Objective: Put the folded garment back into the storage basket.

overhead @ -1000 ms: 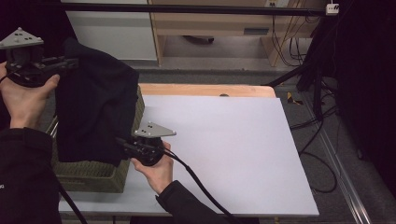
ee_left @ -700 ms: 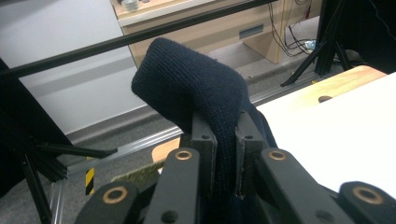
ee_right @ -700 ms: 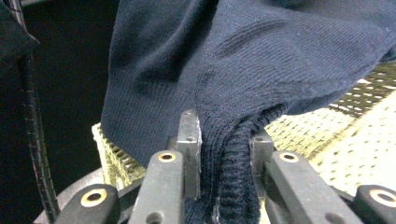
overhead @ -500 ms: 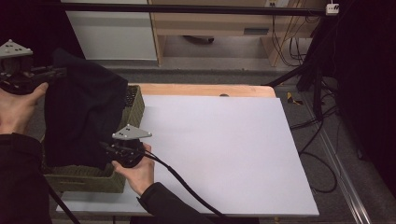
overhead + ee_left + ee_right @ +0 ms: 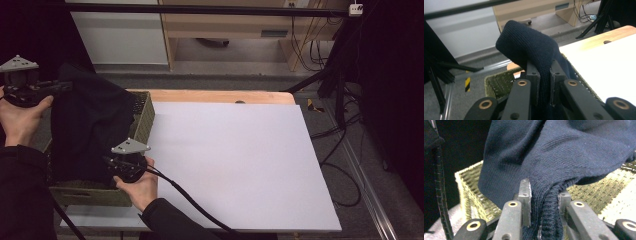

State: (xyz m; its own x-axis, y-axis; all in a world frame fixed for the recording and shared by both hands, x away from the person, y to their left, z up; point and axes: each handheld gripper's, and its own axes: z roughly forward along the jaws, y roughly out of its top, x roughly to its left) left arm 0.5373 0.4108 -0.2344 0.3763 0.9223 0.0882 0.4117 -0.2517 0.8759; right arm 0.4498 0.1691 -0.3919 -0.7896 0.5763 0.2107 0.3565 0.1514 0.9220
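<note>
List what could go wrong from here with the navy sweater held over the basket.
The left tool pinches only a small fold of the navy sweater, so it may slip out. Most of the cloth hangs over the woven basket; it could snag on the rim or drag the basket along.

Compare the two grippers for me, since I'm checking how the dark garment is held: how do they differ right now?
In the high view, the left gripper is up at the navy knit garment's far upper edge, beyond the woven basket; the right gripper sits lower and nearer the person, over the basket. The left pinches a rounded fold, the right a ribbed edge. Both are shut on the garment.
</note>
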